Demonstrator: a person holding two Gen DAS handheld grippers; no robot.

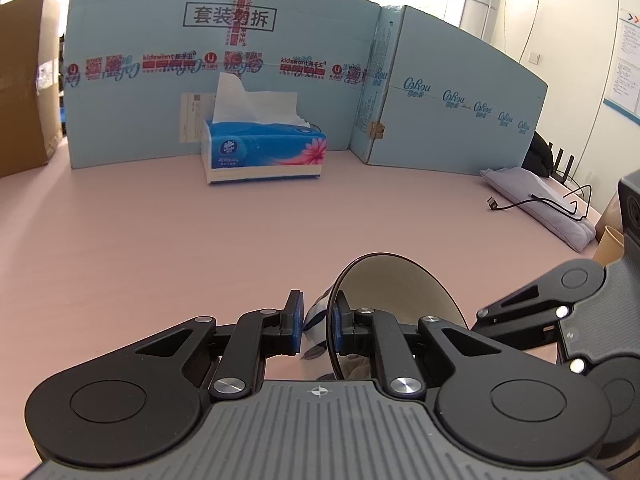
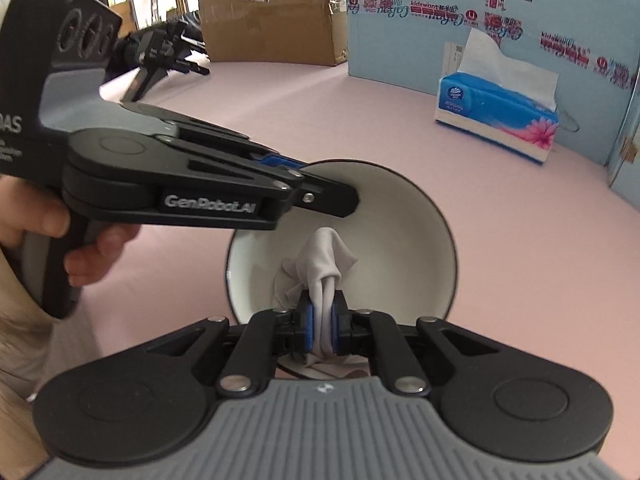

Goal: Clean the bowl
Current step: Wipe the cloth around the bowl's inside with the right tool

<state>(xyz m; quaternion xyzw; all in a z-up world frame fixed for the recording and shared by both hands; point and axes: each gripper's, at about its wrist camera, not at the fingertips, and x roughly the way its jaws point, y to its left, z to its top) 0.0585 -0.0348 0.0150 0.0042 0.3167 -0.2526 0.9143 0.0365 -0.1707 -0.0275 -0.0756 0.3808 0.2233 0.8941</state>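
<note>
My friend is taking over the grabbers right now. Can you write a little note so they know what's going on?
Left gripper: shut on the bowl rim, holding it tilted.
Right gripper: shut on the cloth, its tip inside the bowl.
Tissue box sits at the back of the table, untouched.
Done: bowl gripped, cloth in place.
Left: wipe around the inside, then put bowl and cloth down.
</note>
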